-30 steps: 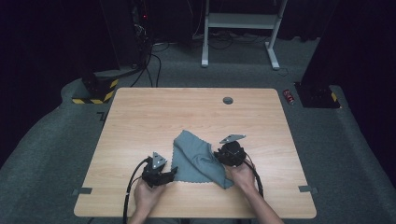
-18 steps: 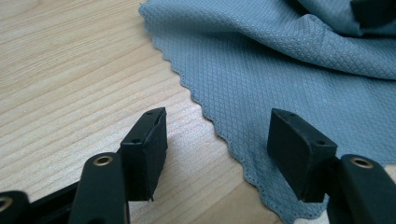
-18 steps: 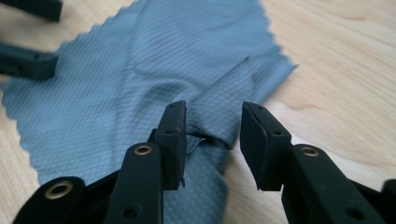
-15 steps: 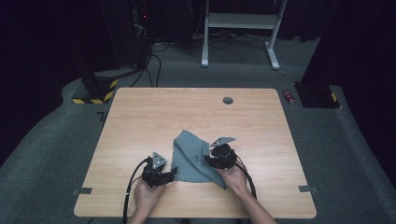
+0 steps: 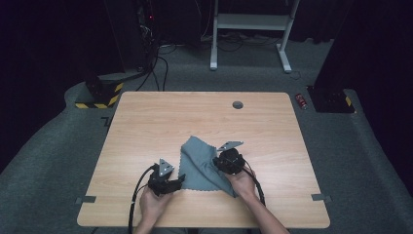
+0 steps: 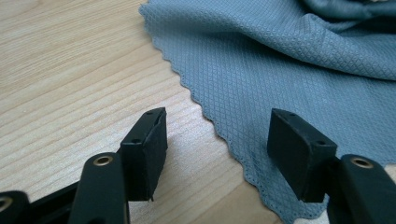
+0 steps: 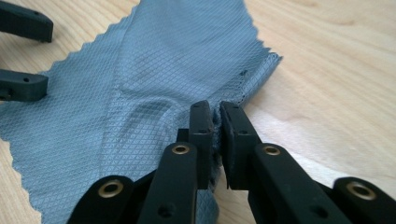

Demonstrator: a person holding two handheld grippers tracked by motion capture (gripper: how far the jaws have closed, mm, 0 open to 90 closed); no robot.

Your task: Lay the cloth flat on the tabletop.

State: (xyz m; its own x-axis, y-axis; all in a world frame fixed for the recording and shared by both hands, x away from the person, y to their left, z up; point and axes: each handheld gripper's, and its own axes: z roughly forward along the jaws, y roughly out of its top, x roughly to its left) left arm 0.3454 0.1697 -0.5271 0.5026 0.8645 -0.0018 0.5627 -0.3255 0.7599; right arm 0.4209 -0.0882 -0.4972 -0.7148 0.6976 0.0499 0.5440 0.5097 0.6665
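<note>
— Cloth (image 7: pixel 140 93) is seen pinched between the jaws of the right claw (image 7: pixel 217 119): a fold near the cloth's edge is clamped there, with the two black jaws brought almost together on it. The jaws have just been closing, and the fabric is caught between them.

— And the left claw (image 6: pixel 217 135)?

— It is held with its jaws wide apart. Nothing is gripped by it. In the left gripper view one jaw is seen above bare wood and the other above the cloth's scalloped edge, which runs between them; whether the cloth is touched by that jaw cannot be told.

— Where is the cloth placed?

— It is laid on the counter (image 5: pixel 146 126), in the near half, close to the person's side. In the high view the grey-blue cloth (image 5: pixel 199 163) is found between the two claws, with the left claw (image 5: pixel 181 181) at its near left edge and the right claw (image 5: pixel 217 161) at its right side. The fabric is bunched and lifted slightly where it is clamped, and flatter toward the left.

— What else is shown further out?

— A small round grommet (image 5: pixel 237 105) is set in the far part of the counter, well apart from the cloth. A white frame (image 5: pixel 251 22) is stood on the grey floor beyond.
</note>
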